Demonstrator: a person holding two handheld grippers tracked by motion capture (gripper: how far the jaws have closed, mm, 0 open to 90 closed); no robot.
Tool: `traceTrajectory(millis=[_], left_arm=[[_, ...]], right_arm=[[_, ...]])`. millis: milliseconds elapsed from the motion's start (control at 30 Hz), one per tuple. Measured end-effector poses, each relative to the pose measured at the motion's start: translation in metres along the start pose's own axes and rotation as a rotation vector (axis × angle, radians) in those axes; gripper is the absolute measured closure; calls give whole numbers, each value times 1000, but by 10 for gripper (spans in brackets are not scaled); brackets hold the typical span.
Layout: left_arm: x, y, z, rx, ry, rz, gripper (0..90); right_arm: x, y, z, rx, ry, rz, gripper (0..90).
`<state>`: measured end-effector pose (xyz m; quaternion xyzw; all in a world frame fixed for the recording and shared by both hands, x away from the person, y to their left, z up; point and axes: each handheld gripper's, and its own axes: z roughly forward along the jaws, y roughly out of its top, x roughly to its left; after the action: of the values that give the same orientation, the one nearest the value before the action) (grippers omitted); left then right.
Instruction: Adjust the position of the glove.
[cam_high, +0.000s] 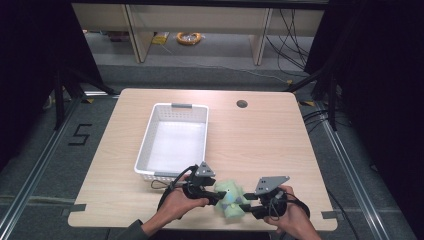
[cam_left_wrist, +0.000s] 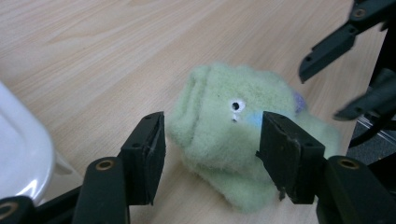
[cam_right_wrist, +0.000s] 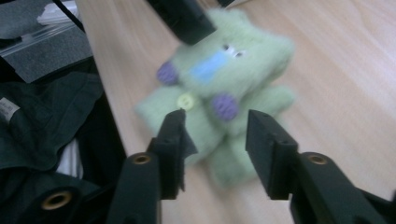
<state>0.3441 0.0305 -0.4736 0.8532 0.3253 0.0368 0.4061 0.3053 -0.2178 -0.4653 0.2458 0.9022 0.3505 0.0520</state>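
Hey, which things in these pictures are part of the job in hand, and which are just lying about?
In the job:
green plush toy, lying on the table
left gripper, jaws either side of the toy's head
right gripper, jaws open at the toy
white basket, near the toy, possibly its destination

Lying about:
orange cable coil on the floor
dark cloth beyond the table edge

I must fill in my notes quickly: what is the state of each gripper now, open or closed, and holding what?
Left gripper: open, jaws on either side of the green plush toy, not pressing it.
Right gripper: open, holding nothing; the toy lies just beyond its jaws.
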Motion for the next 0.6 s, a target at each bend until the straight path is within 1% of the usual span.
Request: traceTrajectory(millis=[33,67,100,133,167,200,233,267,300,333,367,400,433,467,500,533,567,600], left_arm=[[0,1,1,-3,-16,-6,400],[0,2,0,1,-14,-9,395],[-1,2,0,1,-12,-17,388],[-3,3,1,-6,-10,-25,384],[-2,3,2,10,-18,-1,384],[-4,3,3,11,-14,-11,383],[-4,4,3,18,-17,-1,382],[-5,4,3,29,-13,0,382],[-5,4,3,29,-13,0,383],[-7,4,5,29,-1,9,383],[-7,4,5,37,-12,25,384],[-9,4,6,45,-13,8,385],[-9,4,6,45,-13,8,386],[-8,5,7,51,-14,10,390],[-6,5,8,48,-1,9,393],[-6,5,8,48,-1,9,406],[-3,6,8,77,-8,41,416],[-3,6,8,77,-8,41,412]], right_arm=[[3,-1,-1,5,-3,6,554],[7,-3,-1,10,-9,20,543],[10,-5,-1,23,-20,20,538],[13,-8,2,14,-29,21,524],[16,-9,3,39,-31,34,513],[18,-10,5,40,-32,41,513],[20,-10,6,48,-30,44,512],[22,-10,7,81,-30,44,510],[22,-10,7,81,-30,44,510],[23,-10,10,79,-47,31,512],[25,-10,13,88,-69,31,540],[26,-10,13,105,-67,38,555],[26,-10,13,105,-67,38,555],[28,-11,15,109,-64,66,571],[28,-10,14,130,-66,67,582],[28,-10,15,133,-69,65,596],[28,-11,17,123,-72,76,604],[28,-11,17,123,-72,76,604]])
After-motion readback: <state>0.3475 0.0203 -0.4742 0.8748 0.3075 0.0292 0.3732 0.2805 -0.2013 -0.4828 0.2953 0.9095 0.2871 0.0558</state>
